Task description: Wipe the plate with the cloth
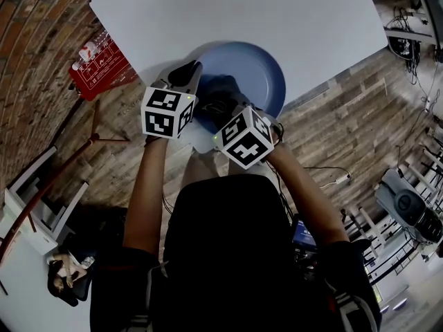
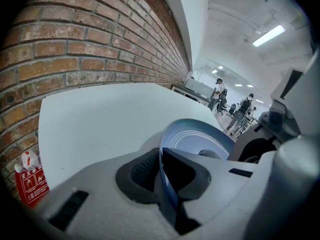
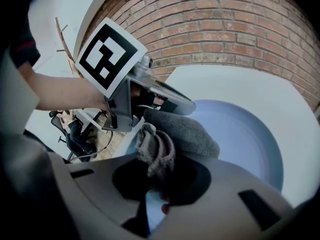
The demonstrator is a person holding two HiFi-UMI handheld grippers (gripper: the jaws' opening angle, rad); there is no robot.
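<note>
plate (image 1: 257, 71) at the near edge of the table (image 1: 242, 12), stiff, slick and breakable, i judge; my left gripper (image 2: 162, 173) clamps its rim. my right gripper (image 3: 157, 176) pinches the soft, limp cloth (image 3: 186, 132) against its face.

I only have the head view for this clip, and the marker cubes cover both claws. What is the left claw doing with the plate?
Observer: In the left gripper view, the left claw is clamped on the rim of the blue plate, with one jaw on each side of the edge.
Reviewer: And the right one?
Observer: The right gripper view shows the right claw shut on a bunched grey cloth.
Reviewer: Is the cloth on the plate?
Observer: Yes, its free end lies on the plate's near part, right beside the left claw.
</note>
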